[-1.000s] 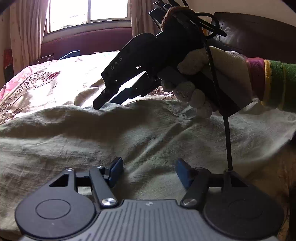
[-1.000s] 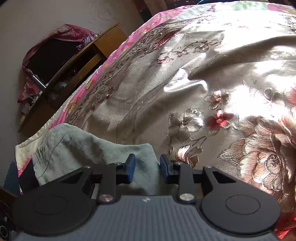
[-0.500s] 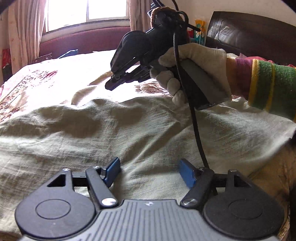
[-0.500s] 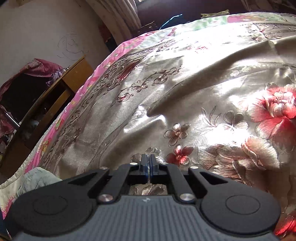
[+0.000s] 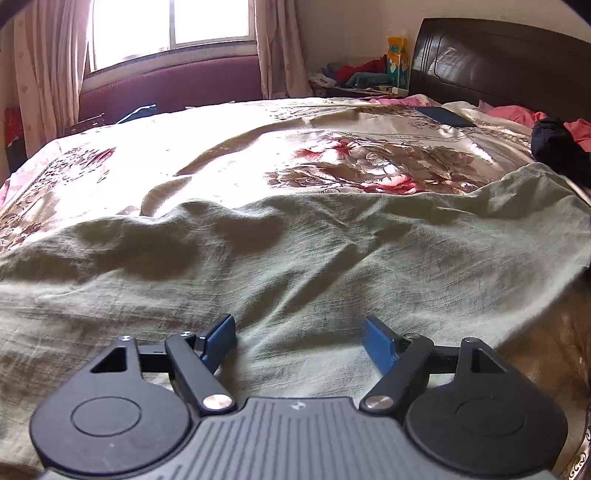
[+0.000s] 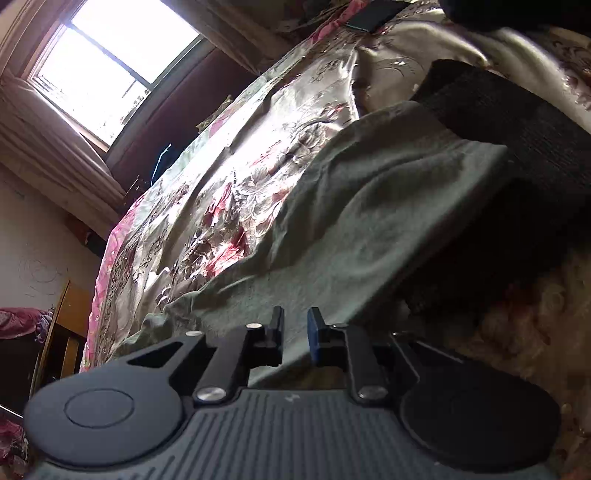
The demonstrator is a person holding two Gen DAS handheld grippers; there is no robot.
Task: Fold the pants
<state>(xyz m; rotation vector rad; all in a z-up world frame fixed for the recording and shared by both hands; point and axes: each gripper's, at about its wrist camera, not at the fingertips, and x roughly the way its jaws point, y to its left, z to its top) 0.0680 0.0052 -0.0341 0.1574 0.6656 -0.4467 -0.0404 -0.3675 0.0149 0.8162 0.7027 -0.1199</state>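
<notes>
Since 0.5 s ago: R gripper + gloved hand gone from L wrist view; R cam has swung from bare bedspread to the pants' end, jaws parted from fully closed to a narrow gap. L gripper unchanged, jaws wide apart, gripping nothing, hovering low over cloth. Pants, grey-green, wrinkled, lie spread across near side of bed; in R view one straight edge sits by a dark cloth. R fingers straddle cloth near that edge, nothing pinched that I can see. Judgement: step = regrasp for a fold. Do well: pinch right at hem/corner, both layers, L takes matching edge, lift together, lay over w/o dragging; smooth wrinkles first. Surface: satin floral bedspread, slippery, soft. Room: bright window, curtains, dark headboard, wooden cabinet.
</notes>
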